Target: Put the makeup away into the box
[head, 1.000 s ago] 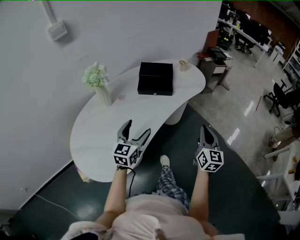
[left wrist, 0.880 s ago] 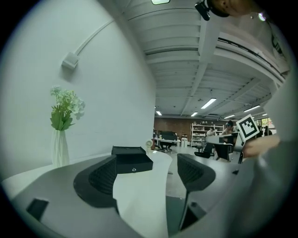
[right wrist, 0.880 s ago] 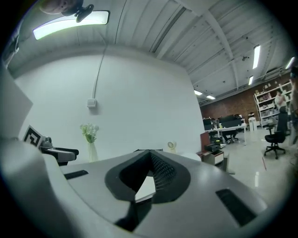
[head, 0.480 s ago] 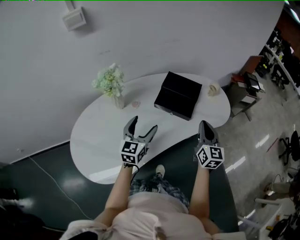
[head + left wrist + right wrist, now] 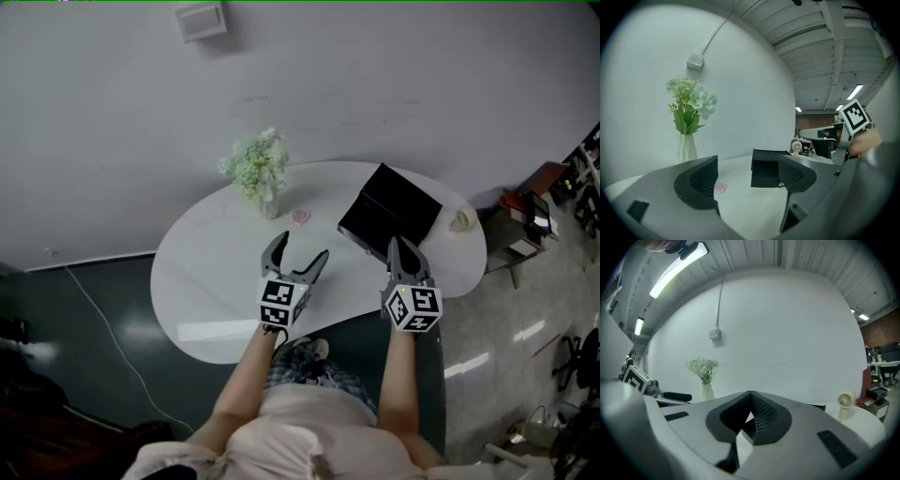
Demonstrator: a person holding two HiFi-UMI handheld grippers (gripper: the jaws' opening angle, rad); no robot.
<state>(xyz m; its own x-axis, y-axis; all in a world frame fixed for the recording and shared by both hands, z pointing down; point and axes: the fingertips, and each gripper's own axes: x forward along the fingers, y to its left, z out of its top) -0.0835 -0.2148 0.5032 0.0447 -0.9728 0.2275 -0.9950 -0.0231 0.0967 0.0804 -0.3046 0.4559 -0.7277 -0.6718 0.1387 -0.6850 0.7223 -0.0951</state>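
Observation:
A black box (image 5: 389,217) lies closed on the white table (image 5: 216,300), towards its right; in the left gripper view the black box (image 5: 765,168) shows straight ahead. A small pink makeup item (image 5: 300,217) rests near the vase; the pink item (image 5: 720,188) shows between the left jaws, farther off. My left gripper (image 5: 298,257) hovers over the table's middle, open and empty. My right gripper (image 5: 401,249) hangs just in front of the box with its jaws shut and nothing in them.
A white vase of pale flowers (image 5: 258,172) stands at the table's back. A small cream fan (image 5: 460,220) sits at the table's right end. The wall runs behind the table. A dark floor (image 5: 94,328) lies to the left, office desks (image 5: 525,216) to the right.
The view has swung and come closer, so the table sits more centred. Both grippers have moved forward over the table; the right one now reaches the box's front edge.

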